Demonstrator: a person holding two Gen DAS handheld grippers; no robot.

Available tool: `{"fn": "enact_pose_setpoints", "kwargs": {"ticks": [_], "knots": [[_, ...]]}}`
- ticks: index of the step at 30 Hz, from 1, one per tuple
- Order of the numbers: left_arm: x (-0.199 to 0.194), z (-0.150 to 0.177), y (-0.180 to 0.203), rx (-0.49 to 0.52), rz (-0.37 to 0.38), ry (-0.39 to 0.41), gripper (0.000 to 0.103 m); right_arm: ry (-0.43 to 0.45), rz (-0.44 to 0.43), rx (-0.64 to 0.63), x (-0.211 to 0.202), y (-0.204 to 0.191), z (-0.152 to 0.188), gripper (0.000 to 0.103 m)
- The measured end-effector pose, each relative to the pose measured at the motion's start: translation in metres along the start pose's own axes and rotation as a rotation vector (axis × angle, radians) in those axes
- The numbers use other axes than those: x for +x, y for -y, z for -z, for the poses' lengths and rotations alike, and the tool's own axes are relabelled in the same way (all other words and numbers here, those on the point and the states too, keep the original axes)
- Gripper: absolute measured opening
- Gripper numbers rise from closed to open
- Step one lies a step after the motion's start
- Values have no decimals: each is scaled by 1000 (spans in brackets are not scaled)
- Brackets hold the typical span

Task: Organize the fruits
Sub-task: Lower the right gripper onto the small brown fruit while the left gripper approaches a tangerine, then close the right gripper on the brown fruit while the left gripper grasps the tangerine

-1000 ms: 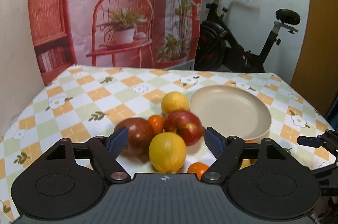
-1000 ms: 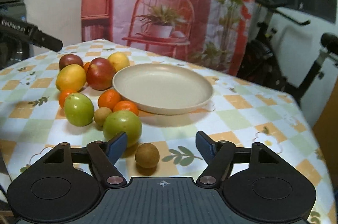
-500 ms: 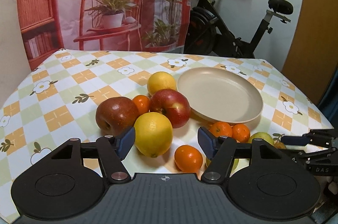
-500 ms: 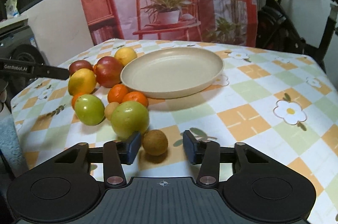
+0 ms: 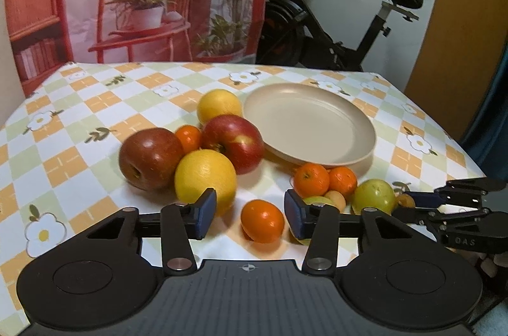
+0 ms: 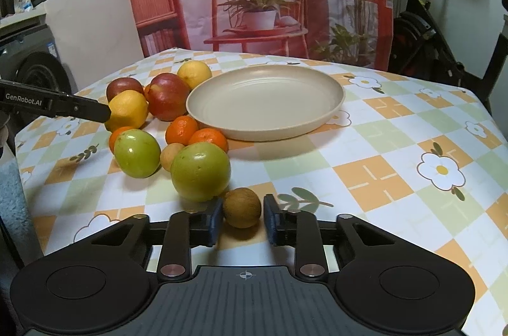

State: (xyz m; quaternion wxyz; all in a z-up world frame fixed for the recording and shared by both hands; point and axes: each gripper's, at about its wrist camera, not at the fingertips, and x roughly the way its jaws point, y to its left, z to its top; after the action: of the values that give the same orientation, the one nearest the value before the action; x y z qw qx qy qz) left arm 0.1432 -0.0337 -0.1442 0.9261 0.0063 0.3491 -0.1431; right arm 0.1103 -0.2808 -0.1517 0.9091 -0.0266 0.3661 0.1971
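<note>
Closing on fruit with both grippers, plate [image 5: 349, 152] still bare, so the step reads as picking the first pieces to load onto it. Left wrist view, going left to right: dark red apple [image 5: 149, 156] at centre-left, touching a yellow lemon [image 5: 205, 175] in front of it, second red apple [image 5: 233, 142] and another yellow fruit [image 5: 219, 106] behind. Left gripper [image 5: 250, 210] at lower centre has its jaws closing around a small orange mandarin [image 5: 262, 220]; pads not yet pressing, gaps show on both sides, left pad sits just beside the lemon. Two more mandarins [image 5: 324, 179] and green fruits [image 5: 374, 196] lie right of it, below the plate rim. Right wrist view: green fruits [image 6: 200, 171] at centre-left, tight against the right gripper's left finger. Right gripper [image 6: 243, 217] at lower centre is clamped on a small brown round fruit [image 6: 242, 207], pads against both sides, fruit apparently still on the tablecloth [image 6: 381, 177]. Likely chosen because it lies loose at the cluster's edge, easy to reach. Plate sits upper centre, well clear.
</note>
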Motion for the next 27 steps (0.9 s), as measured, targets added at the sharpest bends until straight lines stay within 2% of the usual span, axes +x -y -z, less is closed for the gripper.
{"fn": "enact_pose_setpoints", "kwargs": {"ticks": [3,10,13,21,27], "knots": [[4,2,1,1,30,-24,38,1,0,-1,0,0,0,24],[17,3,-5,-39,34,-74,38,1,-3,-1,0,0,0,24],[22,1,-11,-92,37,-83,38,0,-3,-1,0,-1,0,24],[34,-3,-19,-219,105,-134,38,0,-2,-2,0,-1,0,24],[46,-3,-28,-314,111,-150,38,0,-2,-2,0,-1,0,24]]}}
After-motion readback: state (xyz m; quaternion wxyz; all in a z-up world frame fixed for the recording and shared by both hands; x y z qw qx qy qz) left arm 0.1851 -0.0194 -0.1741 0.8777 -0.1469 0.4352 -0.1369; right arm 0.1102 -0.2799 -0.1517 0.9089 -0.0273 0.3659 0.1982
